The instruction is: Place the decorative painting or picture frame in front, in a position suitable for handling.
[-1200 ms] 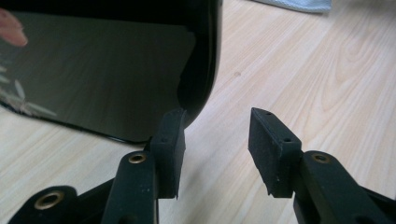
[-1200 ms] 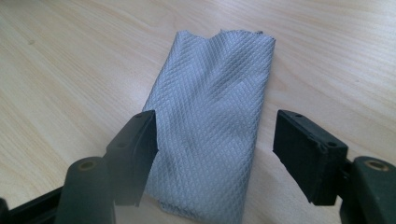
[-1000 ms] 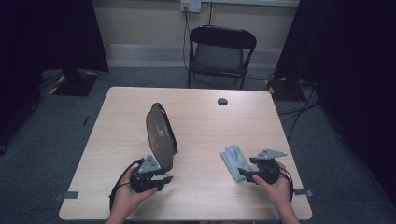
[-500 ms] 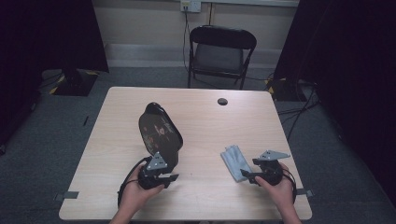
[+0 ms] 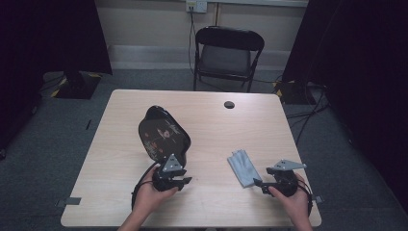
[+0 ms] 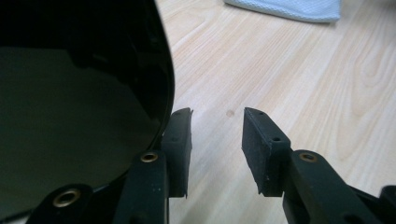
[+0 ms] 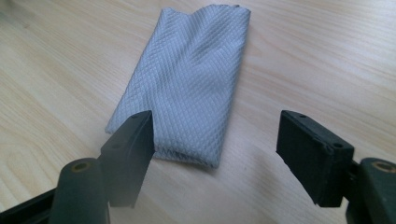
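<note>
The left gripper (image 5: 175,179) has its jaws a little apart, with a shiny black plate (image 5: 163,134) just beside it and nothing pinched. The plate may slide off the worktop (image 5: 120,159). The right gripper (image 7: 215,149) gapes wide near the grey cloth (image 7: 187,84).

Glossy black oval plate (image 5: 163,134), tilted up on edge near the table's front left. Folded grey cloth (image 5: 243,168), quilted weave, flat on the wood at front right.
</note>
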Demonstrator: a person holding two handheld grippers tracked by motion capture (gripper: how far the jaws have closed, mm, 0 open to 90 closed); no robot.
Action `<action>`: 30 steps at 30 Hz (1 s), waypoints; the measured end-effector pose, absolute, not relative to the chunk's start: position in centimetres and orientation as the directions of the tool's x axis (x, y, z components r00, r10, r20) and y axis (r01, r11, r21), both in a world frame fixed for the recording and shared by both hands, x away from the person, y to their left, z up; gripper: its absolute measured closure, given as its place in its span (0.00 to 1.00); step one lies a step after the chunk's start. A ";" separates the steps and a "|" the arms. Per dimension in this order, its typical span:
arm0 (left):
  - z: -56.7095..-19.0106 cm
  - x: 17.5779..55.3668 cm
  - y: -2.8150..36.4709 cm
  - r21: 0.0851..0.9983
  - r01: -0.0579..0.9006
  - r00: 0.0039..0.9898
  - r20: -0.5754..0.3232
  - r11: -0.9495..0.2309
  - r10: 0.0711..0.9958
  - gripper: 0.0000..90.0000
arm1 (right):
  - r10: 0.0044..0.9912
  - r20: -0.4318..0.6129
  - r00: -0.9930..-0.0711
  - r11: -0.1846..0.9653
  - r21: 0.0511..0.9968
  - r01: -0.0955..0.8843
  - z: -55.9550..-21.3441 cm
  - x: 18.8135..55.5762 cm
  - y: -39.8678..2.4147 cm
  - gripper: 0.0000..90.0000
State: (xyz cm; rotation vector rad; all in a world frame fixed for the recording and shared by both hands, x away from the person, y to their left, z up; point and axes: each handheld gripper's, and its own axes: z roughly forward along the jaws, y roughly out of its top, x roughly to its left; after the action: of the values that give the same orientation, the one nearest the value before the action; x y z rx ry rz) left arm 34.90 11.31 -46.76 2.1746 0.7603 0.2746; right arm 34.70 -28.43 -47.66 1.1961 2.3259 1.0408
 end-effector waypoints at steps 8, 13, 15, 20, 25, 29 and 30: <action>-45.9 34.4 12.5 0.768 0.426 0.785 -0.051 -0.478 0.618 0.70 | 0.802 0.044 -0.596 0.379 0.734 0.564 -47.7 34.3 -28.6 0.31; -45.5 34.2 13.5 0.775 0.445 0.764 -0.066 -0.449 0.642 0.78 | 0.804 0.044 -0.593 0.377 0.733 0.566 -47.7 34.4 -28.6 0.30; -45.5 34.3 13.5 0.777 0.453 0.758 -0.077 -0.438 0.648 0.79 | 0.804 0.041 -0.593 0.379 0.733 0.564 -47.7 34.4 -28.5 0.30; -45.5 34.8 13.4 0.770 0.465 0.744 -0.072 -0.436 0.665 0.86 | 0.803 0.043 -0.594 0.380 0.730 0.567 -47.8 34.5 -28.4 0.30; -45.6 35.3 12.7 0.770 0.475 0.731 -0.076 -0.426 0.678 0.86 | 0.800 0.044 -0.599 0.382 0.733 0.564 -47.8 34.5 -28.4 0.30; -45.9 35.7 12.1 0.768 0.478 0.720 -0.065 -0.426 0.690 0.84 | 0.802 0.044 -0.596 0.378 0.734 0.564 -47.8 34.6 -28.5 0.30; -45.9 35.7 12.1 0.768 0.478 0.720 -0.065 -0.426 0.690 0.84 | 0.802 0.046 -0.595 0.378 0.733 0.566 -47.8 34.6 -28.5 0.30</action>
State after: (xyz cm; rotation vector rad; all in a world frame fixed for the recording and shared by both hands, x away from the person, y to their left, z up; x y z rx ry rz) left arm 35.65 12.11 -45.86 2.1049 0.8835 0.3307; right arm 34.57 -28.49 -47.82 1.1991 2.3247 1.0486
